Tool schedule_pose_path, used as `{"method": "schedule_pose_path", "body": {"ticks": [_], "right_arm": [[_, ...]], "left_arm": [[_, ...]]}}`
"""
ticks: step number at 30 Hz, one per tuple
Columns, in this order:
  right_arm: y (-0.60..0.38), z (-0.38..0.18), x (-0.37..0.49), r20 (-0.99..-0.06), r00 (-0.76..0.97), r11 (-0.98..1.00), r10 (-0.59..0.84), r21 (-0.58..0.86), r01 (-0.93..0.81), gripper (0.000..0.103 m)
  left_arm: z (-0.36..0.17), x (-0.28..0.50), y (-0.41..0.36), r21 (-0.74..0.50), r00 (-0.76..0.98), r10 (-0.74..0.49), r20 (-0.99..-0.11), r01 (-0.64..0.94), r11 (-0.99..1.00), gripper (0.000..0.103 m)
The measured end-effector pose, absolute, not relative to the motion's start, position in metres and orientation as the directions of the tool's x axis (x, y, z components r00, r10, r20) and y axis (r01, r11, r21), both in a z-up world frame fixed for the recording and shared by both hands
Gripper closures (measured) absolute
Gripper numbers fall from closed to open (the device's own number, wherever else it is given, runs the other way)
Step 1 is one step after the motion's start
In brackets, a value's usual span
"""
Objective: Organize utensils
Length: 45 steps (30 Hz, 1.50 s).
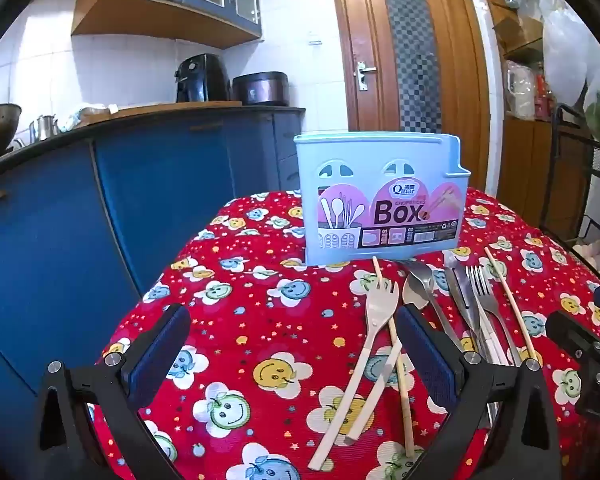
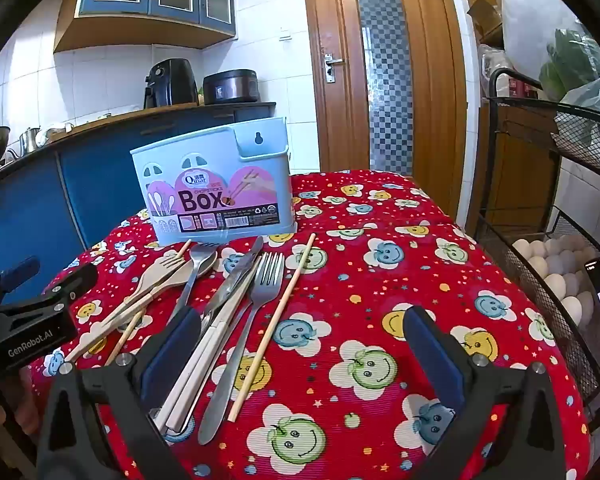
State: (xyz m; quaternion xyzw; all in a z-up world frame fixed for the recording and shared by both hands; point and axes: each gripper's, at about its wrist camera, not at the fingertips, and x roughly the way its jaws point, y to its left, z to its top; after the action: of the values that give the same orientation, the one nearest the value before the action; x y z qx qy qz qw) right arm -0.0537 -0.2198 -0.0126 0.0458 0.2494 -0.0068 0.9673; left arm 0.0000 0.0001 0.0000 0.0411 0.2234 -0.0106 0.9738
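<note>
Red smiley-print cloth covers the table, where we see the blue utensil box upright near the far edge. Utensils lie loose just before it; our left gripper and right gripper both gape wide, empty

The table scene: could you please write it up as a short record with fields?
surface: table under a red smiley-flower cloth
holder: light blue chopsticks box, upright at the far side, nothing visible inside
utensils: metal fork, metal spoon, knife, wooden fork, two loose chopsticks, all lying on the cloth in front of the box
left gripper: fingers open, holding nothing
right gripper: fingers open, holding nothing
progress: no utensil in the box yet
</note>
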Motion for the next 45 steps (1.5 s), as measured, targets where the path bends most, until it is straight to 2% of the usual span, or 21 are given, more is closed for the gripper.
{"method": "schedule_pose_path", "body": {"ticks": [45], "right_arm": [[-0.2203, -0.0133, -0.0538, -0.483, 0.876, 0.996, 0.009, 0.083, 0.036, 0.0]], "left_arm": [[0.0034, -0.0044, 0.0005, 0.088, 0.907, 0.001, -0.42, 0.04, 0.995, 0.001]]}}
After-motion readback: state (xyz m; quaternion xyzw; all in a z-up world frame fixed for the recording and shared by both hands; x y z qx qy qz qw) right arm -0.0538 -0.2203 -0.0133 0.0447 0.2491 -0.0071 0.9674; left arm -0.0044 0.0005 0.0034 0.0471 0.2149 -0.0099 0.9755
